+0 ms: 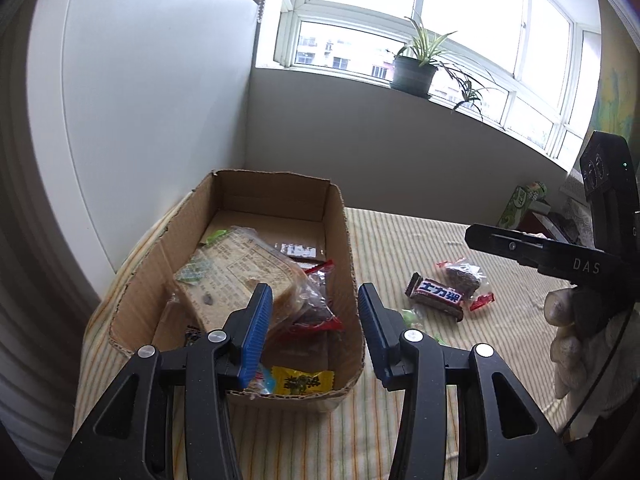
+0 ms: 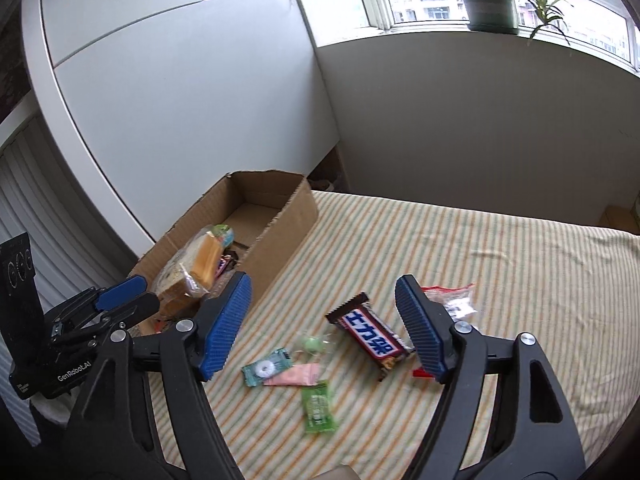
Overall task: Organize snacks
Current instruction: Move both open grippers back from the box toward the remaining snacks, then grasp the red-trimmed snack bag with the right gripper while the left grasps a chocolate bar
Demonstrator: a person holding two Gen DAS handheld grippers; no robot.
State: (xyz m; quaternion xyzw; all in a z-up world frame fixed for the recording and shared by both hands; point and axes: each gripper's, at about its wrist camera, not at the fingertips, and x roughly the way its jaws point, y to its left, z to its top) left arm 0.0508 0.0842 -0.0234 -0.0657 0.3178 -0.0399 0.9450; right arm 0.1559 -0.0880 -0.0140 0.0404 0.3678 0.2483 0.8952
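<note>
So the open brown cardboard box [image 1: 240,280] sits on the striped cloth-covered desk [image 2: 480,260], already holding a clear-wrapped sandwich bread pack [image 1: 236,276] and a yellow candy packet [image 1: 302,384] at its near end; the left claw [image 1: 314,328] hangs over the box's near right wall, blue pads partly apart with nothing gripped; right of the box lies a brown chocolate bar with a blue-and-white label [image 2: 370,334], and the right claw [image 2: 324,328] is spread wide just above it, empty; a mint packet [image 2: 266,368], pink sachet [image 2: 296,376] and green candy wrapper [image 2: 318,408] lie nearer the box than the bar.
</note>
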